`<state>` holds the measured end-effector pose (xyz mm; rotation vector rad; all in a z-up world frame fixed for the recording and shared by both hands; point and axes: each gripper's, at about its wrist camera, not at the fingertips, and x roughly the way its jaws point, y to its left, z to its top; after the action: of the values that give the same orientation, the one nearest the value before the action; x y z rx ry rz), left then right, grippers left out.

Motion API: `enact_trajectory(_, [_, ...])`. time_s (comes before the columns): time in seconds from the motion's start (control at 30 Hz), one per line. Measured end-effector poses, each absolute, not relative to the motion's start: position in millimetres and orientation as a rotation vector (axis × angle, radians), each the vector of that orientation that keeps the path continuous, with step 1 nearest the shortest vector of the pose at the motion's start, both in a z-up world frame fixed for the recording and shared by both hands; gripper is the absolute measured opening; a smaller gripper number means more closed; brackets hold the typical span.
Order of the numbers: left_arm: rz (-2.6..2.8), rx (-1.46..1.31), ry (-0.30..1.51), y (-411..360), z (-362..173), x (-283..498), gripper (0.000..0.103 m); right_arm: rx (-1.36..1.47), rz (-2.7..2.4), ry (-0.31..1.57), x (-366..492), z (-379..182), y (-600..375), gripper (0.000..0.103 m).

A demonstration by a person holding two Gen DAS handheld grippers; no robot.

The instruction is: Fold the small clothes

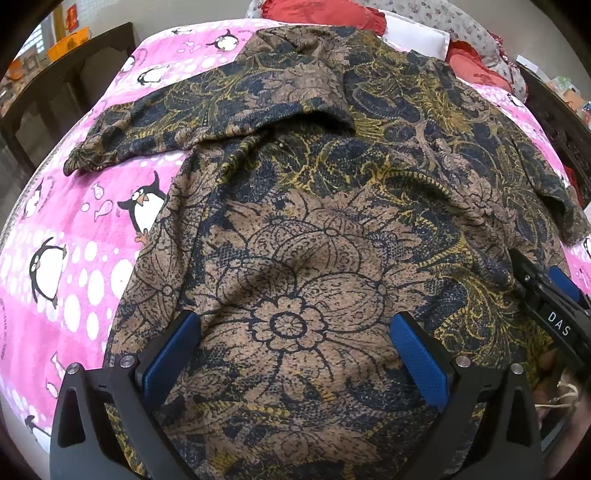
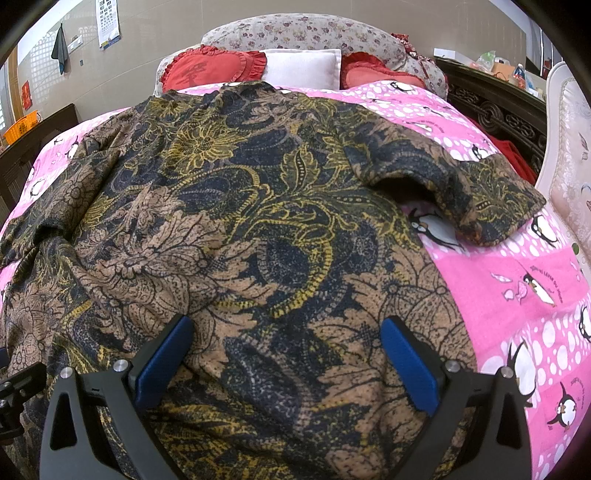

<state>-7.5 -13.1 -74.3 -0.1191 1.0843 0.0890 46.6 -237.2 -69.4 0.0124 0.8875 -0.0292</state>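
While both the left claw and right claw gape wide, the shirt hides its own hem.

Bare pink penguin-print bedspread lies open beside the rumpled brown, navy and yellow floral garment. Red heart-shaped cushions and a white pillow block the bed's far end.

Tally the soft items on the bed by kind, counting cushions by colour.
Patterned top: 1
Pink penguin blanket: 1
Red heart cushions: 2
White pillow: 1
Floral bolster: 1
Total: 6
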Motion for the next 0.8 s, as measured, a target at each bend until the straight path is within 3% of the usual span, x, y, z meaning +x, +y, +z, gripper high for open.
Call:
enact_trajectory(0.13, [0.043,-0.128,1.06,-8.7,-72.2,-12.6,0.086,0.013,-0.029,0.887,46.5,-69.4,-237.5,0.103])
enact_trajectory(0.2, [-0.012,-0.174,1.053,4.3,-64.1,-15.9,0.077,0.013,-0.029,0.887,46.5,-69.4,-237.4,0.103])
enact_trajectory(0.47, [-0.019,-0.478,0.797,158.4,-15.9,-20.2,0.074,0.015,-0.027,0.884,46.3,-69.3,-238.0,0.103])
enact_trajectory(0.6, [-0.003,-0.719,0.805,236.3,-42.7,10.7,0.074,0.016,-0.026,0.883,46.2,-68.4,-238.0,0.103])
enact_trajectory(0.8, [-0.05,-0.884,0.827,260.2,-70.5,68.9,0.072,0.017,-0.025,0.882,46.3,-68.3,-237.8,0.103])
